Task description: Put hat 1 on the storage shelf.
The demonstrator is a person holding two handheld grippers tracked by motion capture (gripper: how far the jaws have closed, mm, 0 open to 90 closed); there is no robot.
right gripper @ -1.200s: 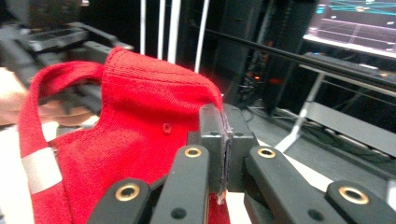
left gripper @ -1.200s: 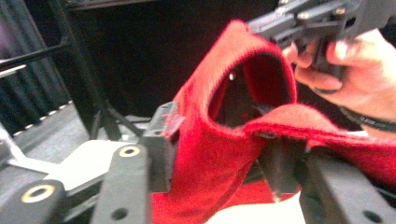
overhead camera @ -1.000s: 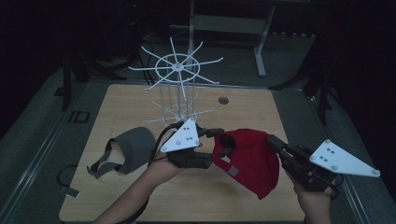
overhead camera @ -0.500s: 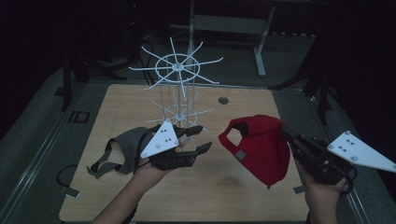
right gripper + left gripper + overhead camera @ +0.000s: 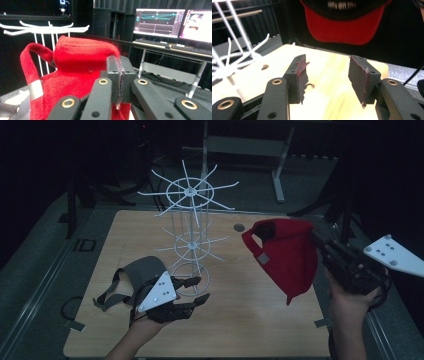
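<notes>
A red cap [image 5: 285, 255] hangs in the air over the table's right side, pinched at its top right by my right gripper [image 5: 320, 240]. In the right gripper view the jaws are shut on the red cap's fabric [image 5: 75, 75], with the right gripper [image 5: 119, 82] pressed tight. My left gripper [image 5: 197, 290] is open low over the table near the base of the white wire rack [image 5: 192, 220], holding nothing. In the left gripper view the left gripper [image 5: 327, 77] stands open, with the cap's red brim [image 5: 347, 27] above. A grey cap [image 5: 135, 275] lies on the table left of the left gripper.
The wooden table [image 5: 250, 320] has a small round hole [image 5: 239, 227] behind the red cap. Rack arms [image 5: 220, 187] stick out at two levels. A cable [image 5: 70, 307] lies off the left edge. Monitors [image 5: 172, 23] stand beyond the table.
The right gripper has lifted the red cap up and to the right, away from the left gripper. The left gripper let go, drew back left and sank toward the rack's base.
</notes>
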